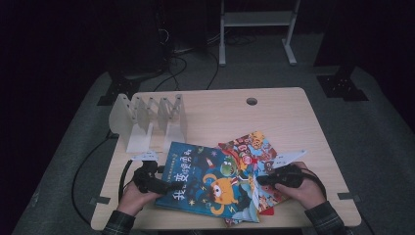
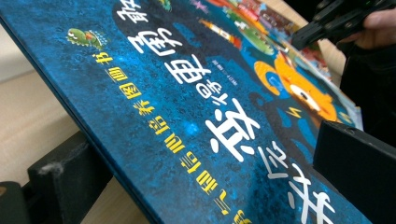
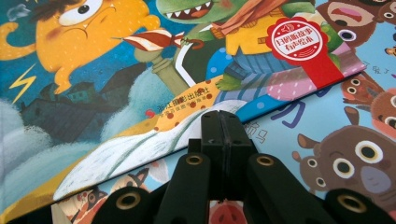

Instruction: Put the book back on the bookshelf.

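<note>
Blue hardcover picture book (image 1: 208, 178) with an orange monster on its cover lies near the front edge of the pale wooden surface (image 1: 288, 117), on top of a second, colourful picture book (image 1: 254, 147) showing brown animals. The left hand-held gripper (image 1: 164, 187) clamps the blue book's left edge, one jaw under the cover and one on top, the edge raised off the wood. The right hand-held gripper (image 1: 259, 180) rests over the book's right edge with its jaws pressed together, holding nothing. A white slotted book rack (image 1: 147, 117) stands behind, well apart.
</note>
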Demonstrator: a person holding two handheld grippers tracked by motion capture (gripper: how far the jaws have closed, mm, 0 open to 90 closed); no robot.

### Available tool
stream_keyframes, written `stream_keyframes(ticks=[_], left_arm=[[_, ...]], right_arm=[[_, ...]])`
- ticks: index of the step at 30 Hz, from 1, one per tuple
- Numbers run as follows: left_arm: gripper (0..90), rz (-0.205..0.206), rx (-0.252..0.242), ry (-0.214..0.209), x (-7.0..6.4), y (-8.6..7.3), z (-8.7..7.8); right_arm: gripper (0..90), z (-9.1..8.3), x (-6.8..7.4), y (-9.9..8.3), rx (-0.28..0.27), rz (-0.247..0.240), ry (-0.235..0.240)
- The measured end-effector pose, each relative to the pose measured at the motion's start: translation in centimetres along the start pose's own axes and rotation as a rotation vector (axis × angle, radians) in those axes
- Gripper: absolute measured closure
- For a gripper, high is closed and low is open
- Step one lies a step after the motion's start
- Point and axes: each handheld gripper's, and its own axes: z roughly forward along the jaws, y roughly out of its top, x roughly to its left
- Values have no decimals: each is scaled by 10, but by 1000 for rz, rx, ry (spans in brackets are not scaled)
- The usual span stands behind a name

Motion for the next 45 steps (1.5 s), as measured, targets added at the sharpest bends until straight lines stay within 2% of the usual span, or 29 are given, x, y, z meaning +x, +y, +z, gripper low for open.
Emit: stream_keyframes(ticks=[17,27,36,45], left_arm=[[0,58,-45,-5,-19,17,-18],[0,94,-46,-12,-27,33,-24],[0,107,-44,-26,-31,49,-27],[0,129,-17,-34,-36,69,-28]], right_arm=[[886,5,-1,7,14,-9,10],[886,7,-1,11,27,-20,12],[886,9,-1,12,29,-24,13],[886,9,0,13,33,-26,10]])
